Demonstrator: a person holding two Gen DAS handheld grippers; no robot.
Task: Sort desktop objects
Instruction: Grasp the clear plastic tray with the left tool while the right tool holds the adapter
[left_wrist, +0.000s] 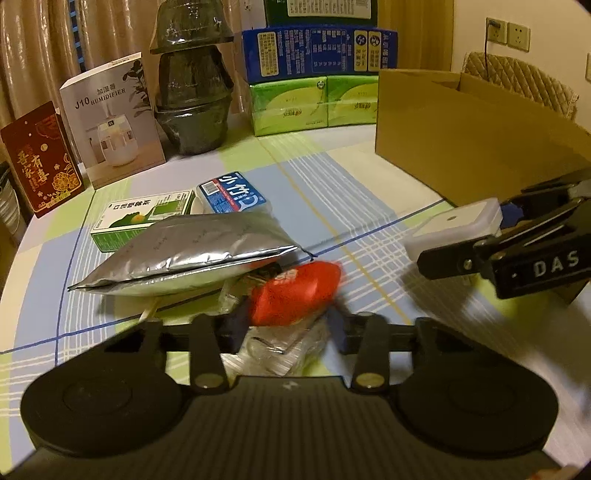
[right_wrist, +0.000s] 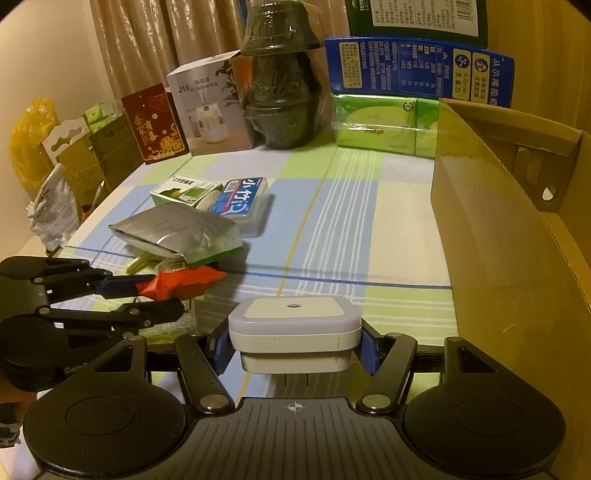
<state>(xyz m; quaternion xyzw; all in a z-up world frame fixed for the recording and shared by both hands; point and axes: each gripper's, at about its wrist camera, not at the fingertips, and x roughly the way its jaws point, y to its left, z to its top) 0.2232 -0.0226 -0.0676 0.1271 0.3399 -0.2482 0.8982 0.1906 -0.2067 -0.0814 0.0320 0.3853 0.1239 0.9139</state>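
Note:
My left gripper (left_wrist: 286, 319) is shut on a red packet (left_wrist: 295, 295) and holds it just above the checked tablecloth; it also shows in the right wrist view (right_wrist: 181, 282). My right gripper (right_wrist: 295, 345) is shut on a white square night light (right_wrist: 293, 332), held above the table next to the open cardboard box (right_wrist: 517, 229). The night light also shows in the left wrist view (left_wrist: 454, 229). On the table lie a silver foil pouch (left_wrist: 184, 254), a green and white box (left_wrist: 144, 218) and a blue labelled plastic case (left_wrist: 232, 194).
A clear plastic wrapper (left_wrist: 284, 350) lies under the left gripper. At the back stand a red card (left_wrist: 40, 158), a humidifier box (left_wrist: 114, 118), stacked dark bowls (left_wrist: 192, 81), green tissue packs (left_wrist: 314, 107) and a blue carton (left_wrist: 317, 51).

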